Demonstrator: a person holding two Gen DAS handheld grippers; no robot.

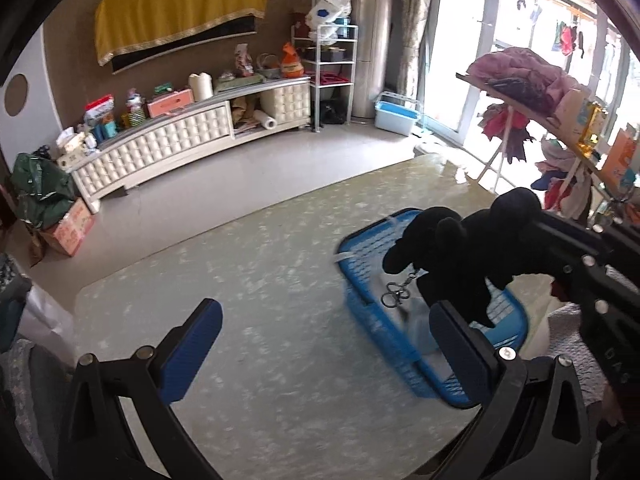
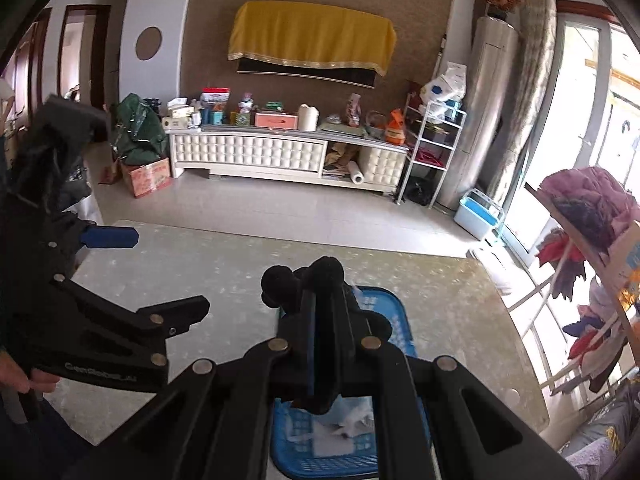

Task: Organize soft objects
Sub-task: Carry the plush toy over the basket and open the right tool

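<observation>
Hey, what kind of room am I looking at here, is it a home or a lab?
Most likely a home living room: a low white TV cabinet cluttered with household items, a yellow cloth draped over what seems a wall screen, and a rack of laundry by the glass doors.

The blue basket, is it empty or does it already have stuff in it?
Not empty. The blue basket holds pale, crumpled items on its floor; the black plush toy hangs above, clamped in the right gripper.

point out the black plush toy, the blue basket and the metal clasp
black plush toy (image 1: 476, 240), left wrist view, on its dark body above the basket
blue basket (image 1: 362, 258), left wrist view, on its near-left mesh wall
metal clasp (image 1: 394, 297), left wrist view, on the ring hanging from the toy's chain
</observation>
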